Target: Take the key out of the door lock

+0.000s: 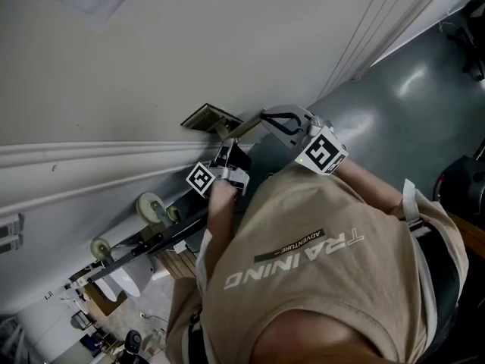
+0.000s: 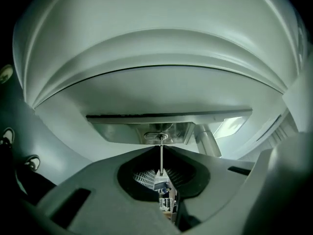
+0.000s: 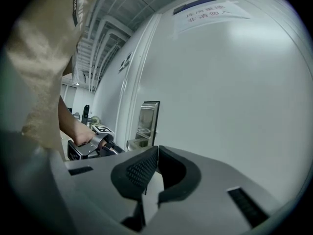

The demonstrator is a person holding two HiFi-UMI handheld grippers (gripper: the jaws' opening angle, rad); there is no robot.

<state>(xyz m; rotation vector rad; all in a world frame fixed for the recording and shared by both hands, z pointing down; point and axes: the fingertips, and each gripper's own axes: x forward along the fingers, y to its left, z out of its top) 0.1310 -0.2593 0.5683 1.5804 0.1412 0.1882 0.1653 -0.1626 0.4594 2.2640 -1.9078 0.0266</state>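
A thin metal key [image 2: 161, 161] reaches from my left gripper [image 2: 161, 149] up to the round keyhole [image 2: 159, 139] in the shiny lock plate [image 2: 122, 129]. The left gripper's jaws are shut on the key's blade, and its tip still touches the keyhole. In the head view the left gripper [image 1: 222, 165] sits just below the lock plate [image 1: 210, 117] on the pale door [image 1: 151, 67]. My right gripper [image 1: 267, 117] hovers to the right of the handle. In its own view the right gripper [image 3: 157, 150] is shut and empty, with the lock plate [image 3: 147, 119] beyond it.
The lever handle [image 2: 209, 142] juts out just right of the keyhole. A wheeled trolley [image 1: 150, 208] stands along the door's base at lower left. A paper notice [image 3: 208, 11] is stuck high on the door. Grey floor [image 1: 394, 105] lies to the right.
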